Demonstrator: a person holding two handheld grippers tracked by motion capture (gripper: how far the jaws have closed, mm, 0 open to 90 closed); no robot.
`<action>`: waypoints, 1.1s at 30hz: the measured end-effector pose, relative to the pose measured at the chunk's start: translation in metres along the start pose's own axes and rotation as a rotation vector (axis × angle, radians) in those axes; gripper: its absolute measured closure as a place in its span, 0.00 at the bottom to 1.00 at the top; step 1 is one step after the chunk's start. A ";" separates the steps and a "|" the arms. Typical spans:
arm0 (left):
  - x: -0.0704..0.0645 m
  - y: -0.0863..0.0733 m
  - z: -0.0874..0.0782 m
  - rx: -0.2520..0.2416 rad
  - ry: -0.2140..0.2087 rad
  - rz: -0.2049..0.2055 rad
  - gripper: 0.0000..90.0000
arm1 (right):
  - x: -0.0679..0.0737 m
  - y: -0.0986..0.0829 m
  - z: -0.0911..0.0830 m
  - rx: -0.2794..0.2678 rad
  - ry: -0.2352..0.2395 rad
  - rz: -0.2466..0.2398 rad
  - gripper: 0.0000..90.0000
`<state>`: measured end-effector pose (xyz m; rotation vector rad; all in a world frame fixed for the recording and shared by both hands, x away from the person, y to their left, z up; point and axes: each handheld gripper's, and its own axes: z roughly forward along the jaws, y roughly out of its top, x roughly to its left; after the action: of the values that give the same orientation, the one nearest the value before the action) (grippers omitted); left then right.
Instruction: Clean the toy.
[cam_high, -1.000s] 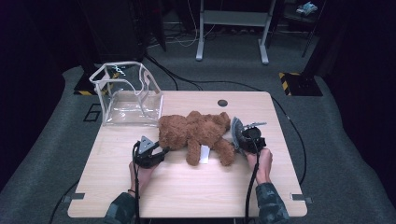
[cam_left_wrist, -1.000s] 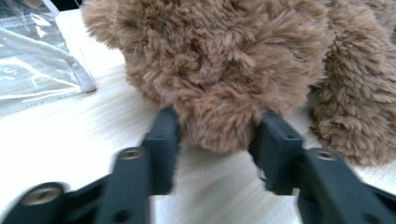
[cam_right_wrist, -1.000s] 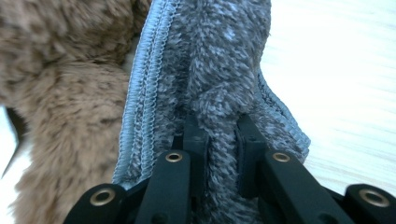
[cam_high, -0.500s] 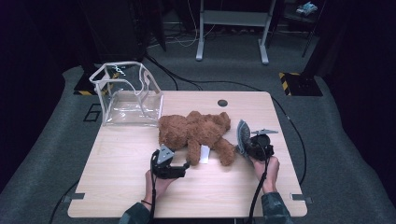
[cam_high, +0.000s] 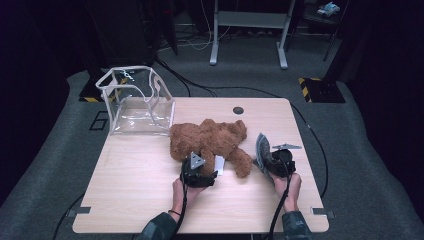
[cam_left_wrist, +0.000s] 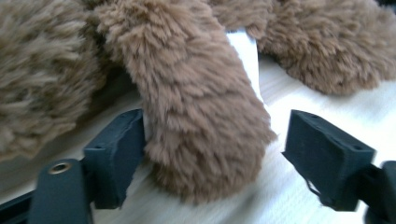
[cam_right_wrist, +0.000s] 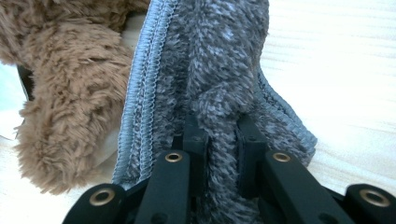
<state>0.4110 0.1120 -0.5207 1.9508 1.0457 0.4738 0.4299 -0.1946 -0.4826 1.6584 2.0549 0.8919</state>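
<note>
Change: While my right gripper (cam_high: 264, 159) keeps its place at the bear's right side, my left gripper (cam_high: 199, 167) has moved in from the bear's left flank a second ago to the middle of its near edge, where a limb hangs toward me.
Meaning: I judge that I am lining up a grasp on that limb, perhaps to lift the bear toward the bag; the pinch itself is not yet made.
Left gripper: released; in the left gripper view its jaws stand wide on either side of the limb (cam_left_wrist: 201, 121), one jaw touching the fur, the other apart from it.
Right gripper: clenched on the cloth (cam_right_wrist: 219, 93), whose grey pile is squeezed between the jaws and stands up above them.
Bear: the bear (cam_high: 210, 140) lies flat near the middle of the surface (cam_high: 130, 200), just right of the bag, with a white tag (cam_high: 219, 165) beside my left gripper.
Cloth: the cloth rises upright from the right gripper, just beside the bear's leg (cam_right_wrist: 70, 116).
Bag: the clear bag (cam_high: 135, 102) stands open at the far left of the surface, close beside the bear.
Count: one bear, one cloth, one bag, two grippers, two hands.
Risk: plush may slip from a shallow pinch, I think.
</note>
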 end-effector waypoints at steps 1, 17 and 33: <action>0.000 0.002 0.001 -0.001 0.002 0.005 0.37 | -0.002 0.000 0.000 -0.004 0.001 -0.006 0.87; 0.004 0.029 -0.007 -0.068 0.013 0.089 0.80 | -0.013 -0.005 -0.006 -0.026 0.001 0.014 0.87; 0.018 0.067 -0.021 -0.153 -0.084 0.129 0.82 | -0.008 -0.001 -0.012 -0.044 0.002 0.018 0.87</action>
<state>0.4406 0.1181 -0.4553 1.8919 0.8104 0.5221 0.4243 -0.2057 -0.4754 1.6562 2.0100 0.9383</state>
